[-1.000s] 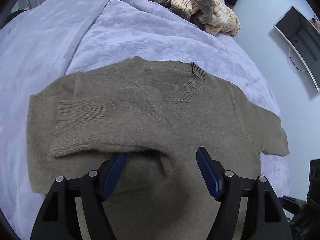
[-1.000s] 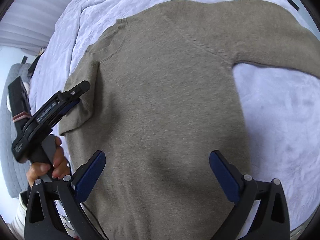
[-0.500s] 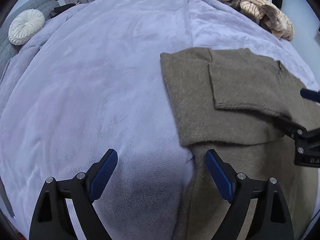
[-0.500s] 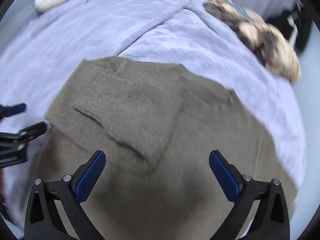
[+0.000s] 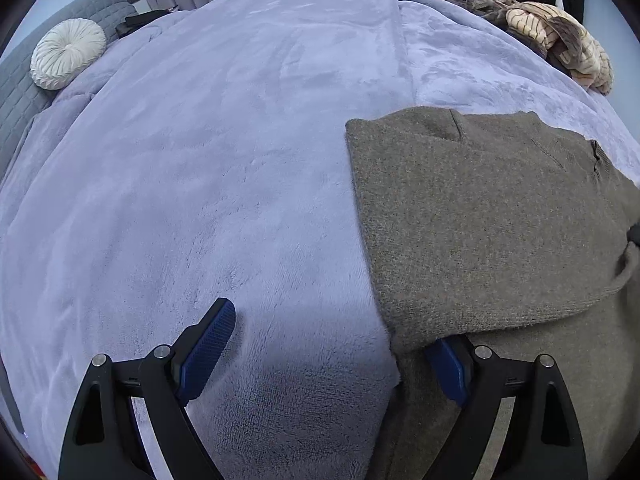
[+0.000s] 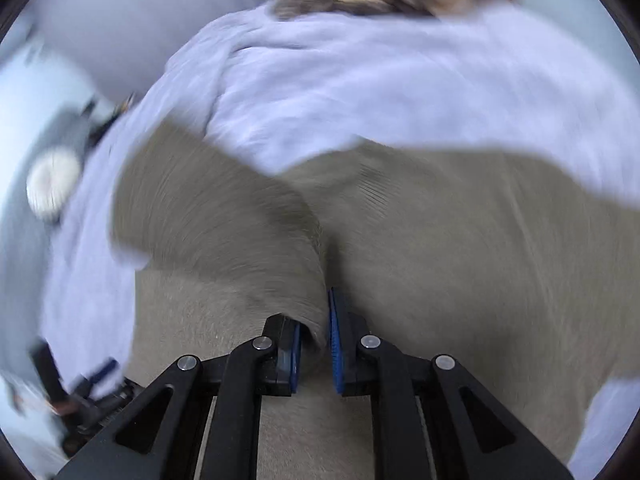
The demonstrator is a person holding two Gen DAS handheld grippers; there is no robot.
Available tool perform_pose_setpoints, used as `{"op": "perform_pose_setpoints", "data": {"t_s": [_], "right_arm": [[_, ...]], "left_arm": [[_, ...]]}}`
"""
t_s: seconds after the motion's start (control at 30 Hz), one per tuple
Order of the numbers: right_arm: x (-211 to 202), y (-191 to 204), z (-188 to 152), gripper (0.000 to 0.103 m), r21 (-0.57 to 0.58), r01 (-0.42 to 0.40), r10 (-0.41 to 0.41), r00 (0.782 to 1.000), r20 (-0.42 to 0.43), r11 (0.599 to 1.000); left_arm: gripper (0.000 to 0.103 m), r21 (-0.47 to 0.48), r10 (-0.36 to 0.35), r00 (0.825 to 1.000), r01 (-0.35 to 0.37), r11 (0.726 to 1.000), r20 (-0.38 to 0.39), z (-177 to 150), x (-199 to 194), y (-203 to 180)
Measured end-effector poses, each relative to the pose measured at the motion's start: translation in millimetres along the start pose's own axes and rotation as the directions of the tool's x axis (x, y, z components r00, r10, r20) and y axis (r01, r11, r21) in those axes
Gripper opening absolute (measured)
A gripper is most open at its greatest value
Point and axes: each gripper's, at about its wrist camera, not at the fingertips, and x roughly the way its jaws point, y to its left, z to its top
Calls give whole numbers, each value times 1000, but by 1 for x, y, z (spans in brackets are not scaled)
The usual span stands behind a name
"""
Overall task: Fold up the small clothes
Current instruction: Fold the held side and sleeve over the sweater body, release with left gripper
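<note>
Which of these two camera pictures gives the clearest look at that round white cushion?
The left wrist view: the round white cushion sits sharp at the far left, its pleats and centre button plain, against a grey quilted backrest. The right wrist view shows only a blurred white blob.

A taupe knit sweater (image 5: 500, 220) lies flat on the lavender-blanketed bed (image 5: 220, 180), one sleeve folded across its chest.
</note>
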Motion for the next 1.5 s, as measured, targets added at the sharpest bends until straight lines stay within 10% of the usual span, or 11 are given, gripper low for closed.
{"op": "perform_pose_setpoints", "data": {"t_s": [0.3, 0.73, 1.07, 1.13, 1.23, 1.5], "right_arm": [[4, -70, -24, 47, 388, -208, 209, 977, 40, 898], [-24, -108, -28, 47, 460, -194, 194, 980, 48, 867], [-22, -102, -22, 55, 438, -184, 182, 982, 46, 880], [-21, -101, -20, 55, 446, -175, 172, 984, 48, 878], [-21, -90, -13, 8, 394, -140, 139, 990, 31, 908], [-34, -60, 4, 8, 115, -73, 68, 996, 51, 991]], "left_arm": [[90, -102, -50, 999, 48, 994, -15, 7, -4, 10], [90, -146, -229, 972, 218, 965, -58, 12, -36, 38], [89, -146, -308, 934, 285, 947, -181, 87, 55, -13], [36, -149, -340, 925, 317, 937, -169, 89, 52, -15], [10, -160, -379, 915, 358, 920, -138, 92, 42, -7], [10, -140, -358, 926, 342, 929, -118, 88, 51, -3]]}}
